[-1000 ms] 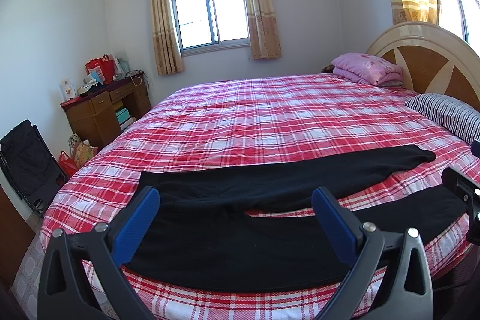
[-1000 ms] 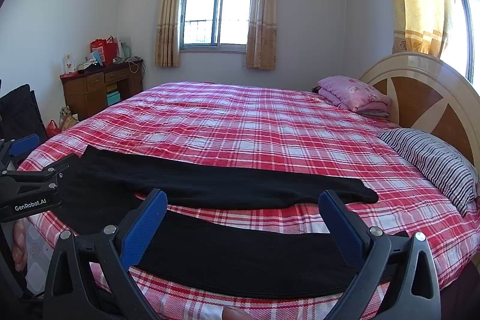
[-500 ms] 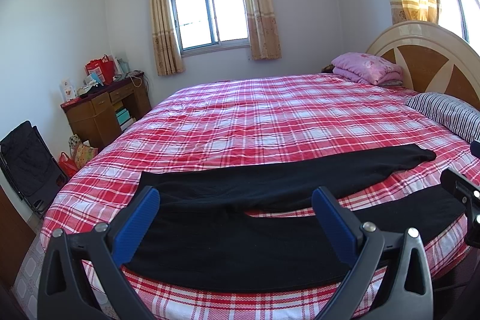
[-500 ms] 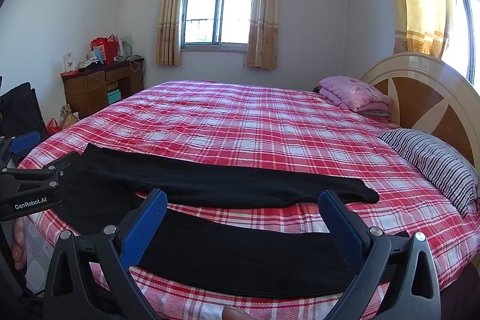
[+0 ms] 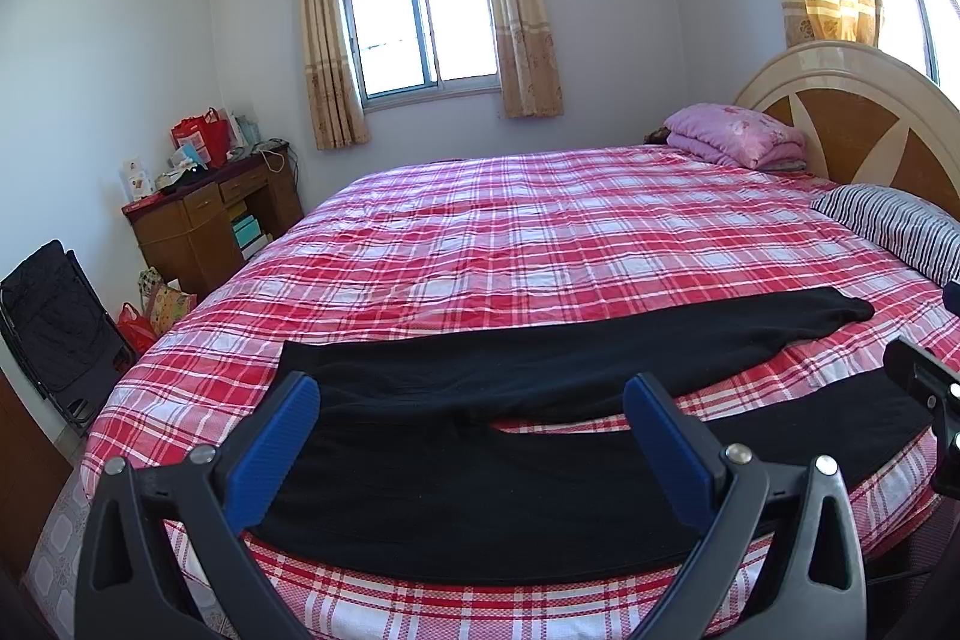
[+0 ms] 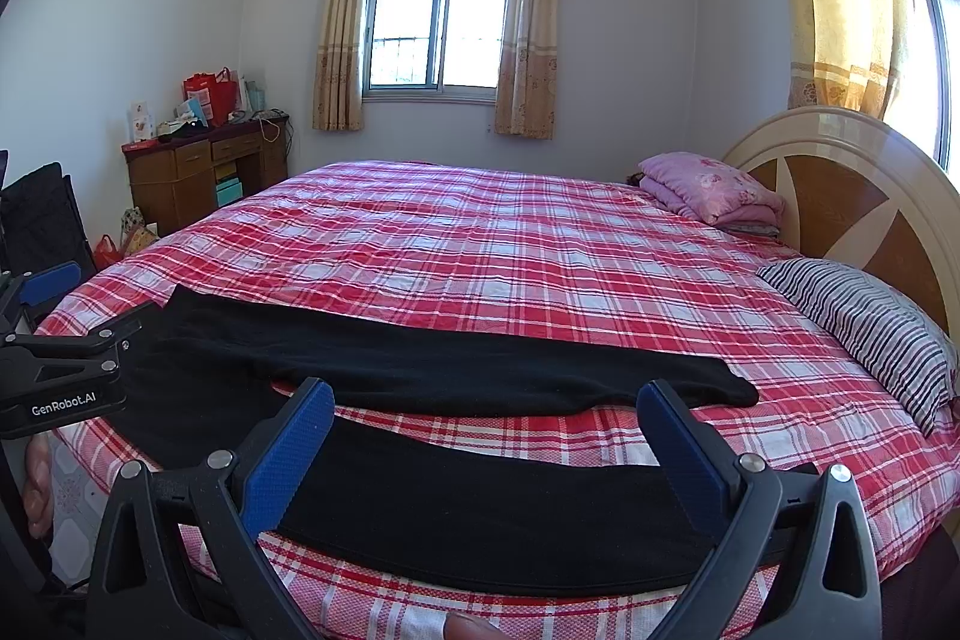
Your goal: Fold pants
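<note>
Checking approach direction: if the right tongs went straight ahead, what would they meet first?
Probably the near leg of the black pants, lying between the open right tongs on the plaid bed; depth is uncertain.

- Left tongs (image 5: pixel 471 436): black plastic frame, blue ribbed pads (image 5: pixel 273 454), silver screws.
- Right tongs (image 6: pixel 480 445): same build.
- White "GenRobot.AI" lettering on the left tongs' black side.

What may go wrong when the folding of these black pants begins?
The near leg of the black pants lies along the bed's edge, so a pull toward the person may drag it off. Both tongs, left and right, are open and hold nothing; a shallow pinch may catch the plaid sheet too.
</note>
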The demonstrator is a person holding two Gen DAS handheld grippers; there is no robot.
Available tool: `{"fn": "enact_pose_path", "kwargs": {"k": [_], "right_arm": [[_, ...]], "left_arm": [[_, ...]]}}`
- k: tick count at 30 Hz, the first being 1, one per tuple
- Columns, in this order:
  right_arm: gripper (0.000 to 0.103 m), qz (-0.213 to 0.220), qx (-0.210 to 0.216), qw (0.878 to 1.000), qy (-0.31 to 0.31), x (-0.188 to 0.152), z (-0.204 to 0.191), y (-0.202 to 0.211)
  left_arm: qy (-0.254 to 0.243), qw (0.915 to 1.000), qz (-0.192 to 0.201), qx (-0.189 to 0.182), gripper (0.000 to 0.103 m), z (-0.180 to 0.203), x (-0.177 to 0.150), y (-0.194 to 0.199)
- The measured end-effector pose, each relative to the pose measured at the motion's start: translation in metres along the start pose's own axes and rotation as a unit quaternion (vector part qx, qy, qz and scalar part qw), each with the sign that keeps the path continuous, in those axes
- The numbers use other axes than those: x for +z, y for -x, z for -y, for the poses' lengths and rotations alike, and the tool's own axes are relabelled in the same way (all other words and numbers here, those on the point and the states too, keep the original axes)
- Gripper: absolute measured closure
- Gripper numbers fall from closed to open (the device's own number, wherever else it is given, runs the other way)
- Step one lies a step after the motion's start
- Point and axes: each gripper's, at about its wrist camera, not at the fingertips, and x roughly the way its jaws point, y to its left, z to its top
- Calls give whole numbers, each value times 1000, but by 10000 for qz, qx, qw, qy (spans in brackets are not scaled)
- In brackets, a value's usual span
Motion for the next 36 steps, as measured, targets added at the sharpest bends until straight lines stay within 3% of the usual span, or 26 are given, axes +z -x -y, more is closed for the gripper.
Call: {"fn": "enact_pose_path", "kwargs": {"k": [36], "right_arm": [[1,-47,-6,10000,39,-1,-7,-3]], "left_arm": [[-33,10000,-58,6,0,-1,-4,-3]]}}
